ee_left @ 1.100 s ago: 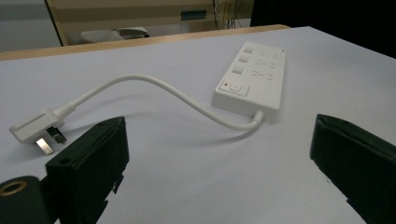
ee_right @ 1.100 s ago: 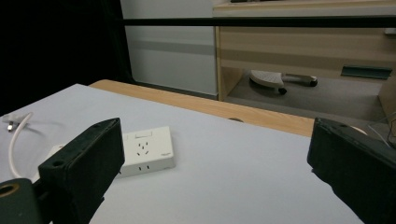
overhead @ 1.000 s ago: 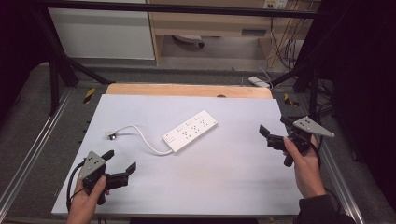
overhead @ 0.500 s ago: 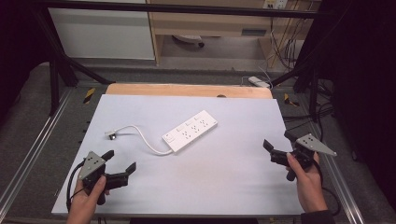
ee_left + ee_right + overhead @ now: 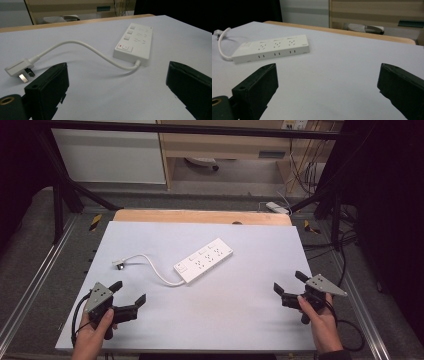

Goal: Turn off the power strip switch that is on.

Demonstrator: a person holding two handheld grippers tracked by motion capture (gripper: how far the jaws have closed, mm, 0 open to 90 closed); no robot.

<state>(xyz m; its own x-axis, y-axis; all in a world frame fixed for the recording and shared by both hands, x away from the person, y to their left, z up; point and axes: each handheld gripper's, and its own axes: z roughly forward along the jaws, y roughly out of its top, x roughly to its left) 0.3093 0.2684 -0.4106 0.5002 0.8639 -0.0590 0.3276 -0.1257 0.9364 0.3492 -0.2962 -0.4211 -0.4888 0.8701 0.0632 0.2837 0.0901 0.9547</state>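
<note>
Resting low near the left front corner of the table, the left gripper (image 5: 131, 291), a black two-jaw tool with a grey three-cornered plate on top, is held in the person's left hand (image 5: 90, 335) with its jaws spread wide and nothing between them; it points toward the middle of the table, which I judge a ready stance for a reach rather than a grasp under way; just ahead of it lies the white three-pin plug (image 5: 119, 265) on its side, prongs showing in the left gripper view (image 5: 18, 70), and from it the short white cable (image 5: 150, 264) curves in a loose arc to the near end of the white six-socket power strip (image 5: 203, 260); that strip lies flat and slantwise at about the table's centre, sockets up, well apart from both tools, so either could come at it unhindered; the cable's slack suggests that the plug can be lifted without dragging the strip; on the right, the right gripper (image 5: 290, 283), of the same make, sits in the right hand (image 5: 320, 322) near the right edge, its jaws likewise spread and empty, aimed at the strip's long side.

The pale grey matte tabletop (image 5: 250, 320) is bare around these things, with a light wooden board edge (image 5: 200, 216) along its far side; beyond stand a dark metal frame, a wooden shelf unit (image 5: 225, 142) and a tangle of cables (image 5: 300, 165) on a grey floor.
</note>
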